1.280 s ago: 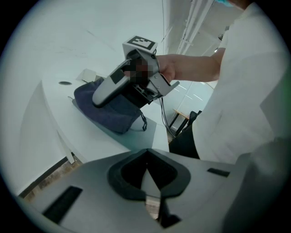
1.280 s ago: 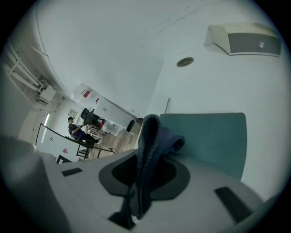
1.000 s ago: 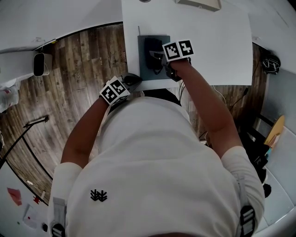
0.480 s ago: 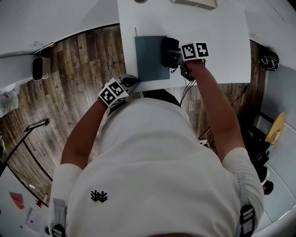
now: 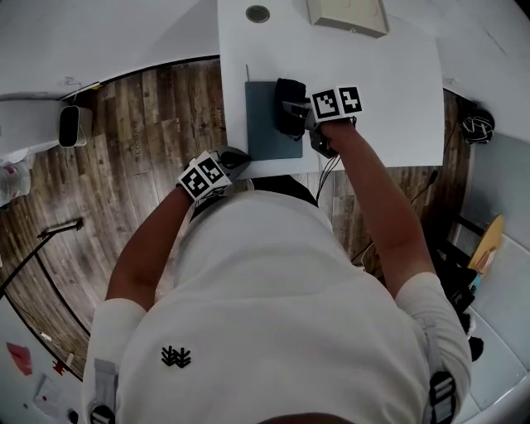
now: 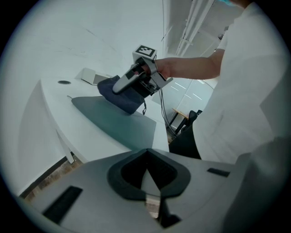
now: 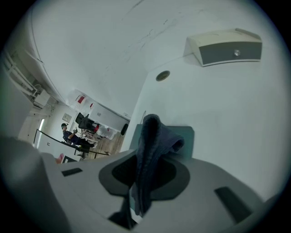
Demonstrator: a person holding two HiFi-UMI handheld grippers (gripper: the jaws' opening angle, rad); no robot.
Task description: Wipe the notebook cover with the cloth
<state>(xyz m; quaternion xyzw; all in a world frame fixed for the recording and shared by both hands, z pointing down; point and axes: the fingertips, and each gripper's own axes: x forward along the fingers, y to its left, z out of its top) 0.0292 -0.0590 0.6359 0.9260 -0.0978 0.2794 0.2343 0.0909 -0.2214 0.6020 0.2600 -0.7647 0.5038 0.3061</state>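
Observation:
A dark teal notebook [image 5: 263,124] lies flat near the front left corner of the white table [image 5: 389,91]. A dark blue cloth [image 5: 290,118] rests on the notebook's right part, with my right gripper [image 5: 295,113] shut on it. The left gripper view shows the cloth [image 6: 123,94] bunched under the right gripper [image 6: 132,82] on the notebook [image 6: 116,120]. In the right gripper view the cloth [image 7: 150,145] hangs between the jaws over the notebook [image 7: 186,135]. My left gripper [image 5: 235,157] stays off the table's front edge, below the notebook, shut and empty [image 6: 146,176].
A beige flat box [image 5: 348,14] [image 7: 225,45] sits at the table's far side, with a round cable hole [image 5: 257,13] [image 7: 163,75] to its left. Wooden floor [image 5: 141,141] lies left of the table. A black chair [image 6: 186,132] stands at the table's front.
The right gripper dragged the cloth from the notebook's middle to its right edge, then back a little to the left. The left gripper has stayed by the table's front edge.

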